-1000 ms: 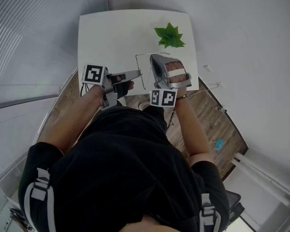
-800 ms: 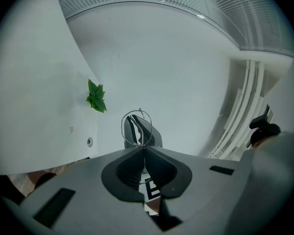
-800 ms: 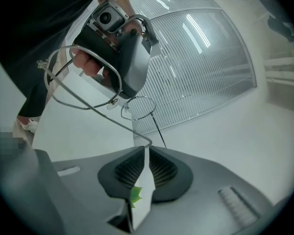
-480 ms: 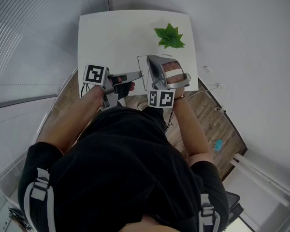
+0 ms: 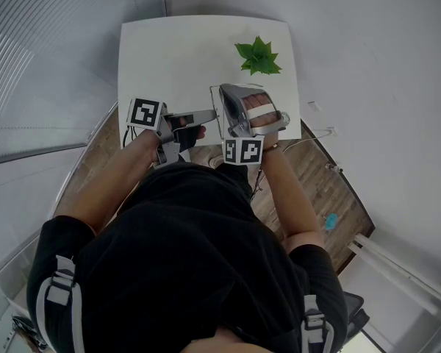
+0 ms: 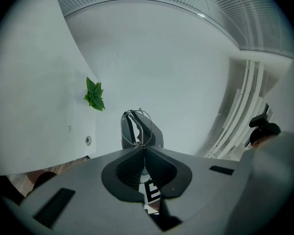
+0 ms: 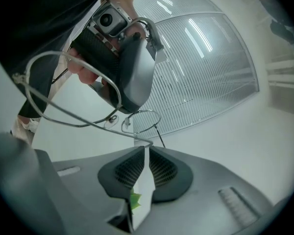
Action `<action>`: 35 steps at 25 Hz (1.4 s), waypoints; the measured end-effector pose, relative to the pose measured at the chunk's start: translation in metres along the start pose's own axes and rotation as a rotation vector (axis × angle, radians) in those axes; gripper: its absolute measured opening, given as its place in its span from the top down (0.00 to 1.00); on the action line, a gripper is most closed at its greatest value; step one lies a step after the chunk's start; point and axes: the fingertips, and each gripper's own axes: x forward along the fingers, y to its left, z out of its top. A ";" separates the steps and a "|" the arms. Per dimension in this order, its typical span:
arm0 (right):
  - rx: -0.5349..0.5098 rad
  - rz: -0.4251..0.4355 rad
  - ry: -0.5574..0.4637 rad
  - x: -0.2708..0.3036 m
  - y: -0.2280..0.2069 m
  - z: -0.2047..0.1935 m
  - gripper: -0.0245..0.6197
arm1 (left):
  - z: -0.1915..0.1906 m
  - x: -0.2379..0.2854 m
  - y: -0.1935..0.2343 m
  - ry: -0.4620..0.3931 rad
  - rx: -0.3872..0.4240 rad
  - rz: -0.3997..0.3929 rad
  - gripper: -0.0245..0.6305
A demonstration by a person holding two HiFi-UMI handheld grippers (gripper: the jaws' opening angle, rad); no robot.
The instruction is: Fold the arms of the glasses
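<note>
Two grippers holding glasses [image 7: 116,120] above table [image 5: 169,50] edge: left gripper [image 6: 139,148] pinching frame tight, right gripper [image 7: 146,148] nipping arm tip. Wire looking light, springy, fragile; gripping near hinge seeming safest.

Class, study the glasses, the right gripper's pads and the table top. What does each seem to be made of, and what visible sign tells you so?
Glasses: probably thin metal wire; slim grey rims and arms with a dull sheen.
Right gripper pads: dark, matte, ribbed rubber or plastic; the look leaves it open.
Table: smooth white top, perhaps laminate or painted board.
</note>
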 end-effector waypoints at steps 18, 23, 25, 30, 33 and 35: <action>-0.115 0.010 -0.056 0.000 0.006 0.017 0.90 | -0.004 0.001 -0.001 0.027 -0.003 -0.001 0.94; -0.124 0.030 -0.059 0.002 0.010 0.017 0.87 | -0.003 0.000 -0.002 0.029 -0.006 -0.009 0.94; -0.119 0.038 -0.058 0.005 0.011 0.016 0.86 | 0.000 -0.001 -0.002 0.028 -0.004 -0.011 0.94; -0.084 0.059 -0.041 0.008 0.014 0.011 0.80 | 0.003 -0.001 -0.003 0.025 -0.004 -0.015 0.94; -0.046 0.061 -0.033 0.008 0.013 0.008 0.79 | 0.007 -0.003 -0.002 0.018 -0.007 -0.014 0.94; -0.013 0.055 -0.024 0.004 0.012 0.003 0.79 | 0.009 -0.005 -0.001 0.010 -0.006 -0.012 0.94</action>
